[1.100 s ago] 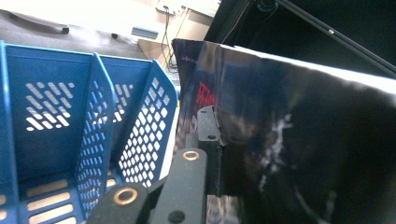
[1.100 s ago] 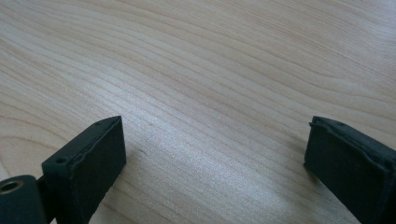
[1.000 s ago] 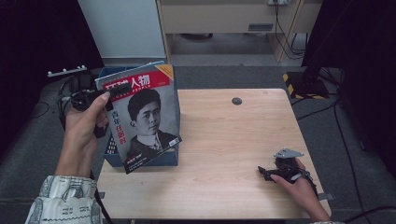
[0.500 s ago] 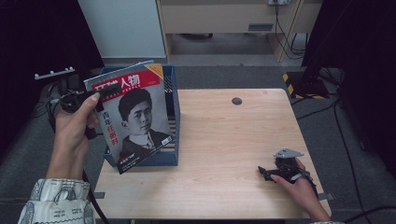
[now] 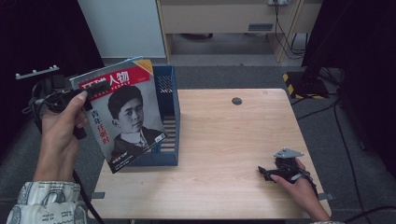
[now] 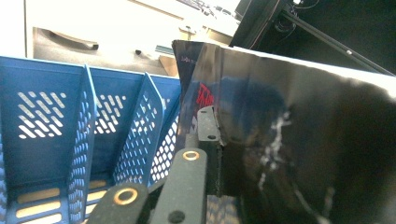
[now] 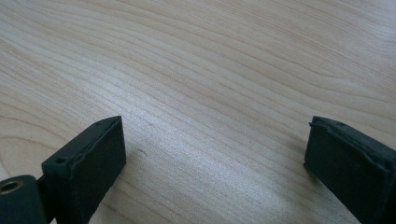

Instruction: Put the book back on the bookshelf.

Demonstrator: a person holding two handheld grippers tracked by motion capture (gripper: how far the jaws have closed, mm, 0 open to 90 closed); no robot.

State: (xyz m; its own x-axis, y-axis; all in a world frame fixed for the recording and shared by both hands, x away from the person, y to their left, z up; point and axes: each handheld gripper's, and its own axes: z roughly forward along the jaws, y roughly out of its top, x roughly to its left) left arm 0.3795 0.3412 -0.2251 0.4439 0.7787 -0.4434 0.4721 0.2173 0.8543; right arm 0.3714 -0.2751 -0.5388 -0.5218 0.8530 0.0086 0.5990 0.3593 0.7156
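A magazine (image 5: 123, 116) with a red title band and a black-and-white portrait hangs tilted over the table's left edge, in front of a blue slotted file rack (image 5: 169, 112). My left gripper (image 5: 86, 100) is shut on the magazine's upper left edge. In the left gripper view the jaws pinch the glossy dark cover (image 6: 289, 140), and the rack's perforated dividers (image 6: 79, 121) stand to the left. My right gripper (image 5: 263, 171) rests on the wooden table (image 5: 224, 140) near the front right. It is open, with bare wood (image 7: 210, 60) between its pads.
A small dark round hole (image 5: 236, 101) sits in the table's far side. Behind the table stand a white panel (image 5: 121, 28) and a low cabinet (image 5: 224, 18). A yellow-and-black striped base (image 5: 292, 81) lies on the floor at right.
My left hand has carried the magazine to the left and slightly up, away from the rack. The right gripper has stayed put.
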